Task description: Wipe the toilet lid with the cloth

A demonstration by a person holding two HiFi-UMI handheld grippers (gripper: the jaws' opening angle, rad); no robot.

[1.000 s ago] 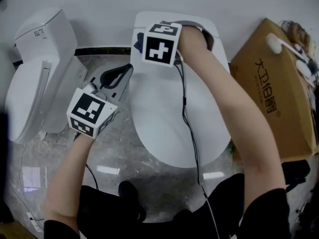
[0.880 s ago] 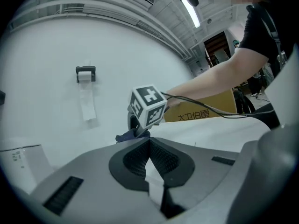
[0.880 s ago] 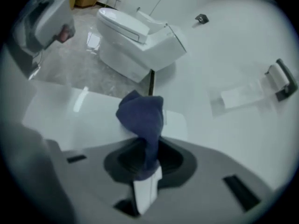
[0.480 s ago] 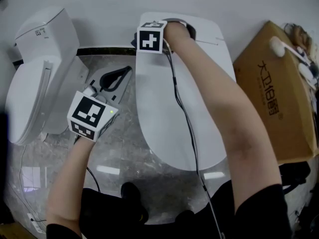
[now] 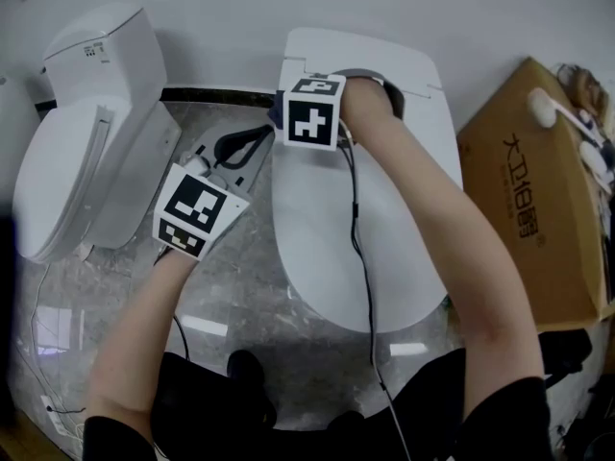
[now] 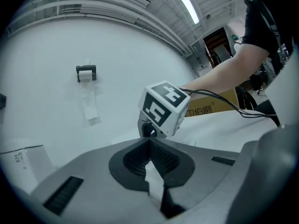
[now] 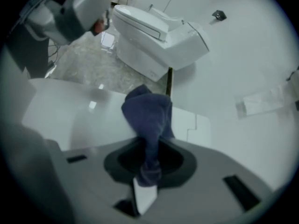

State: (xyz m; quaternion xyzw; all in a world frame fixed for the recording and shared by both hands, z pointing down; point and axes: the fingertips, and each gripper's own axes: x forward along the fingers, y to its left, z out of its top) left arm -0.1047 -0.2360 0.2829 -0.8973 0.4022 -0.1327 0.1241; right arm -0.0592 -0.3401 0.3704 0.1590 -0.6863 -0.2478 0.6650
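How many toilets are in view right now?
2. The centre toilet lies under the right tongs; the left toilet stands beside it. More may be out of frame.

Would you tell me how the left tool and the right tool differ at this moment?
The right tool is shut on the blue cloth; the left tool is shut on nothing. The right tool is over the hinge end of the toilet lid, the left tool over the floor beside it. Both carry marker cubes.

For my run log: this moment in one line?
step: wipe | right gripper: shut on cloth, at rear of toilet lid | left gripper: shut, empty, beside toilet lid
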